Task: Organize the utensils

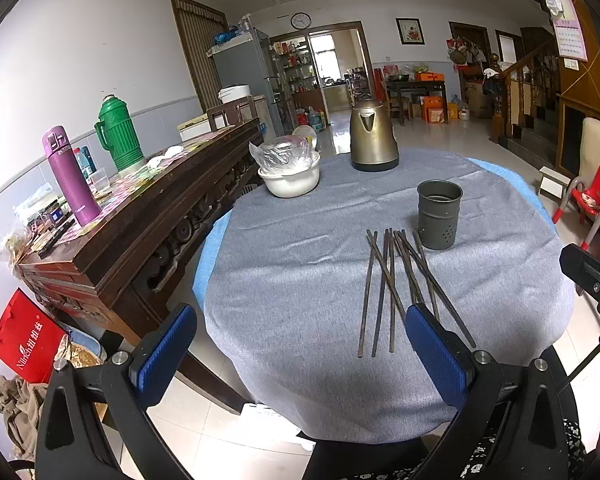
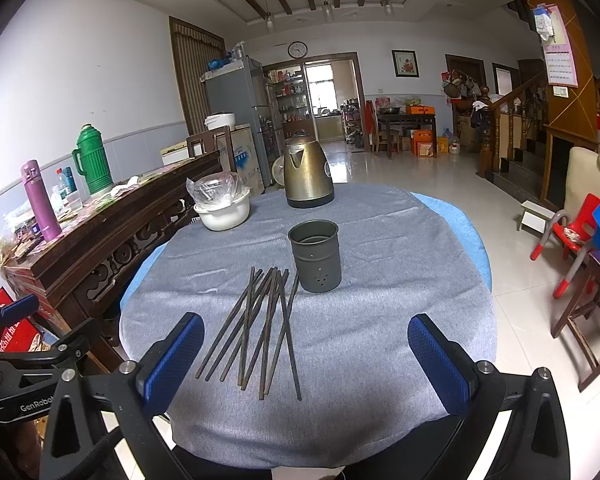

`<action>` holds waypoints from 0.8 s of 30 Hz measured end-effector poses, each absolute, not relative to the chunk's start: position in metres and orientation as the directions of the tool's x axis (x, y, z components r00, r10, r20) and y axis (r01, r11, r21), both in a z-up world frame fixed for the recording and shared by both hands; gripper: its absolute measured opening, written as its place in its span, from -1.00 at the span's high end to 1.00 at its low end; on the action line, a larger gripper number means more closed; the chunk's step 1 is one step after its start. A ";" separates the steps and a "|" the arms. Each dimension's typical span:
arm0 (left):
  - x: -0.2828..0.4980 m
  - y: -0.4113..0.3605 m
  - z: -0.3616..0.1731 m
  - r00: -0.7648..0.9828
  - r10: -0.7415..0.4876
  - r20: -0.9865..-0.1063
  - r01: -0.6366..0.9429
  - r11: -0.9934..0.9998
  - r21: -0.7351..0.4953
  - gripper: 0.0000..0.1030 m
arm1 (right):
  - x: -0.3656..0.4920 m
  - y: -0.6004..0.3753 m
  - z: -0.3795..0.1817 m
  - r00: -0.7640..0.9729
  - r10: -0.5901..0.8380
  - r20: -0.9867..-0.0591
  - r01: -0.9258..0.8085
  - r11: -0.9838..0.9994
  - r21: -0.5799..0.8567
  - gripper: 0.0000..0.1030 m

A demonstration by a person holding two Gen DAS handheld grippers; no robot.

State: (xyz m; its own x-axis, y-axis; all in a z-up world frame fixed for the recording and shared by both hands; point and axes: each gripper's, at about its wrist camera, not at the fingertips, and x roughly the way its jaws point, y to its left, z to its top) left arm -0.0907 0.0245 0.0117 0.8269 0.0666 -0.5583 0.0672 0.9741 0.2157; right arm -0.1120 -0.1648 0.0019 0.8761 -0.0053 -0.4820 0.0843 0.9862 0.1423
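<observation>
Chopsticks [image 2: 260, 328], dark, thin and rigid, are seen fanned out and partly crossed on the grey tablecloth [image 2: 380, 320] in the lower centre of the right wrist frame, their far tips lying just beside the base of the dark perforated holder [image 2: 315, 255], which stands upright and appears empty at centre frame. In the left wrist view the same bundle [image 1: 400, 284] is found right of centre, with the holder [image 1: 438, 214] above it. The right gripper [image 2: 300, 364] is held wide open over the near ends of the sticks, with nothing between its blue pads [image 2: 172, 360]; the left gripper [image 1: 296, 356] is likewise spread wide and holds nothing. The sticks are judged to be light, stiff and probably smooth, so slipping or pivoting in the pads is to be expected. A hold near the middle of a stick, across its width, would likely be steadiest; because the sticks overlap, an outer one could be separated most easily. The light holder might be tipped by careless insertion.
</observation>
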 end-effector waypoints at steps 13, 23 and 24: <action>-0.090 0.025 0.009 0.825 0.066 -0.561 0.069 0.974 0.216 -1.00 | -0.112 -0.165 0.001 0.872 0.006 -0.489 0.083 0.984 0.159 -1.00; -0.089 0.025 0.005 0.822 0.067 -0.565 0.070 0.973 0.218 -1.00 | -0.112 -0.162 0.002 0.860 0.033 -0.510 0.076 0.978 0.192 -1.00; -0.089 0.026 0.005 0.821 0.067 -0.568 0.071 0.974 0.217 -1.00 | -0.111 -0.162 0.002 0.859 0.035 -0.512 0.074 0.979 0.191 -1.00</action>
